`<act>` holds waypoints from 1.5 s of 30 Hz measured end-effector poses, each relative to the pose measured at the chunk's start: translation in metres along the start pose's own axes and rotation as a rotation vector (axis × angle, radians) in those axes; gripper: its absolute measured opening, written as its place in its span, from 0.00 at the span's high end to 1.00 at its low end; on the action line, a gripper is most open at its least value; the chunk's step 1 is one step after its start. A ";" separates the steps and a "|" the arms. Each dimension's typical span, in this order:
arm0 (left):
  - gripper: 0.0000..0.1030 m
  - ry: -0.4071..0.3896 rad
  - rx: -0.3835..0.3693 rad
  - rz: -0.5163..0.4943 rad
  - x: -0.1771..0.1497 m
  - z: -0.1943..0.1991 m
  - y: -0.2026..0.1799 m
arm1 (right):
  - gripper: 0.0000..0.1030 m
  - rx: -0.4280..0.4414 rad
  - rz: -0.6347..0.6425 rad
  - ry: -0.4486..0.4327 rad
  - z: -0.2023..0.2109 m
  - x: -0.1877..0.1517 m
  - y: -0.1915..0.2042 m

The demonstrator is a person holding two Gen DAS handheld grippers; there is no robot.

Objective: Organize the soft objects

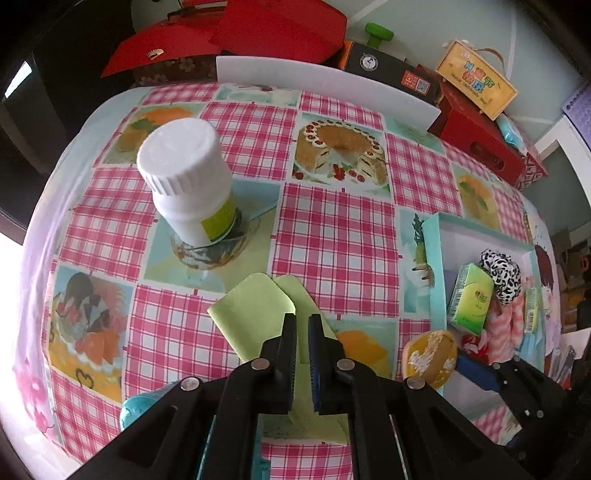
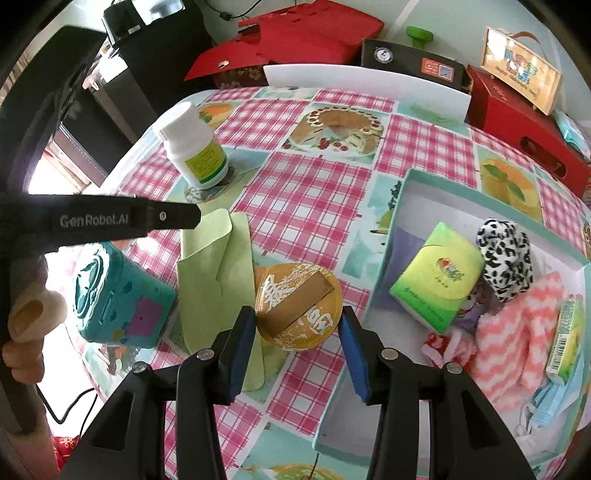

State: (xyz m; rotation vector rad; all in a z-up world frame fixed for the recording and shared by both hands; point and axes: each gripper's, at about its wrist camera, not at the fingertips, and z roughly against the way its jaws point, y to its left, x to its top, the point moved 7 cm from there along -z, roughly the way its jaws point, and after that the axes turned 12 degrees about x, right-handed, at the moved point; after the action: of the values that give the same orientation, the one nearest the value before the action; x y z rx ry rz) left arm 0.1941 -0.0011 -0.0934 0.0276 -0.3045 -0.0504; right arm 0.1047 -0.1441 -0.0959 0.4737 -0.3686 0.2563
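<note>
Pinching the pale green cloth [image 1: 255,317] between nearly closed jaws, left gripper [image 1: 302,332] points steeply down at the table; in the left wrist view a thin fold of the cloth runs up between the black pad and the blue pad. Cloth is thin, flat, matte, light lime green, rounded corners, folded over on itself with a crease down the middle; in the right wrist view it [image 2: 216,269] is spread on the pink checked tablecloth [image 2: 306,199] between the teal tin [image 2: 118,295] and the round gold lid [image 2: 299,306], its edge tucked just under the lid's side. Right gripper [image 2: 297,356] sits partly open, blue pads well apart, nothing between them, the gold lid showing in the gap below. Left gripper's black arm marked GenRobot.AI [image 2: 99,219] crosses the left of that view, fingers of the person's hand [image 2: 29,325] at the edge. Soft things already in the open turquoise box [image 2: 400,206] to the right: green tissue pack [image 2: 436,277] lying tilted, black-and-white spotted fuzzy piece [image 2: 506,254] touching it, pink-and-white zigzag fleece [image 2: 517,332] beneath, small red-and-white bit [image 2: 443,343] at the front, a second green pack [image 2: 569,339] on edge at far right. White pill bottle [image 1: 188,181] with a green label stands upright on the tablecloth, well apart from the box. Red boxes [image 1: 280,33] and a yellow sign [image 1: 476,79] sit behind the table.
</note>
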 end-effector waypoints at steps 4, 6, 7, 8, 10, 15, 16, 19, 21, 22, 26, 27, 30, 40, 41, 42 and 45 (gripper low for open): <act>0.92 0.053 0.041 -0.027 -0.002 -0.009 -0.002 | 0.54 0.005 -0.009 -0.015 0.005 0.001 -0.003; 0.92 0.082 0.062 -0.043 -0.001 -0.013 -0.001 | 0.54 0.008 -0.016 -0.018 0.007 0.001 -0.005; 0.91 0.095 0.080 -0.053 0.000 -0.015 0.002 | 0.54 0.007 -0.020 -0.019 0.007 0.001 -0.007; 0.86 0.112 0.109 -0.068 0.001 -0.018 0.006 | 0.54 0.007 -0.026 -0.020 0.007 0.001 -0.008; 0.68 0.135 0.144 -0.076 0.003 -0.022 0.012 | 0.54 0.007 -0.036 -0.024 0.009 0.001 -0.011; 0.49 0.224 0.128 -0.089 0.004 -0.039 0.016 | 0.54 0.010 -0.043 -0.029 0.011 0.002 -0.013; 0.49 0.247 0.130 -0.094 0.003 -0.043 0.016 | 0.54 0.011 -0.043 -0.029 0.011 0.002 -0.013; 0.49 0.309 0.128 -0.113 -0.002 -0.055 0.016 | 0.54 0.012 -0.042 -0.031 0.012 0.002 -0.013; 0.47 0.328 0.128 -0.130 -0.006 -0.059 0.015 | 0.54 0.012 -0.044 -0.032 0.012 0.002 -0.014; 0.46 0.332 0.131 -0.139 -0.007 -0.061 0.013 | 0.54 0.011 -0.046 -0.032 0.012 0.002 -0.015; 0.44 0.343 0.138 -0.178 -0.013 -0.065 0.001 | 0.54 0.006 -0.054 -0.037 0.014 0.002 -0.018; 0.44 0.344 0.138 -0.193 -0.015 -0.066 -0.002 | 0.54 0.005 -0.055 -0.040 0.015 0.002 -0.019; 0.44 0.351 0.142 -0.225 -0.020 -0.069 -0.012 | 0.54 -0.002 -0.061 -0.054 0.021 0.003 -0.021; 0.48 0.307 0.163 -0.306 -0.028 -0.072 -0.039 | 0.54 -0.016 -0.082 -0.084 0.034 0.004 -0.031; 0.53 0.300 0.162 -0.314 -0.032 -0.071 -0.052 | 0.54 -0.017 -0.084 -0.086 0.035 0.004 -0.031; 0.59 0.297 0.156 -0.317 -0.033 -0.069 -0.056 | 0.54 -0.018 -0.087 -0.088 0.035 0.004 -0.032; 0.70 0.282 0.145 -0.336 -0.036 -0.065 -0.067 | 0.54 -0.022 -0.096 -0.091 0.037 0.003 -0.034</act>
State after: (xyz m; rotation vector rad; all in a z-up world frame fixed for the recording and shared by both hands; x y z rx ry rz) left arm 0.1768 -0.0653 -0.1687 0.2282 -0.0179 -0.3553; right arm 0.1080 -0.1914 -0.0776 0.4810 -0.4356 0.1376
